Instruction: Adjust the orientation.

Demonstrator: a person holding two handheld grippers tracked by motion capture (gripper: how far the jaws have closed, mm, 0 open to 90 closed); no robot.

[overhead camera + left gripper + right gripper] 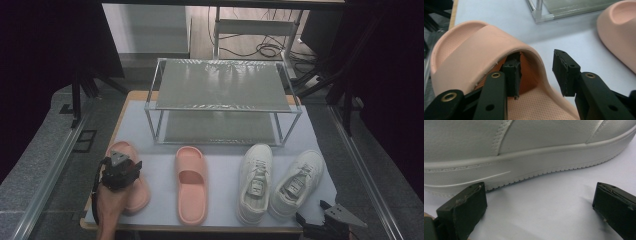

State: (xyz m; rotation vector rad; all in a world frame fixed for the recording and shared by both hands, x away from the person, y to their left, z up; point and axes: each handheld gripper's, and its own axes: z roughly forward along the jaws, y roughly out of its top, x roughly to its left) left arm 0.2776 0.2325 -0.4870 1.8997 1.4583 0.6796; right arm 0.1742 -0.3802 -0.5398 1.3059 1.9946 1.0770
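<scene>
A: We start with the left pink slipper (481, 47), lying on the bench (220, 165) in front of the rack's (220, 90) left corner post, toe toward the rack.

B: Our left gripper (536, 72) is right on it. One of its jaws sits under the slipper's strap, the other outside the slipper's edge, so the strap's side wall stands between them. We see a gap at the outer jaw; the jaws stand partly open and are not pressing.

A: And in the high view the left gripper (120, 172) hangs over that slipper's heel half, with our hand (107, 212) behind it.

B: Beside it, toward the rack's middle, lies the second pink slipper (191, 182), apart from the first.

A: Further along, before the rack's right half, the two white sneakers (277, 182) lie close together.

B: Our right gripper (539, 205) rests low just beside the right sneaker's sole (531, 167), jaws wide, nothing between them but bare bench.
</scene>
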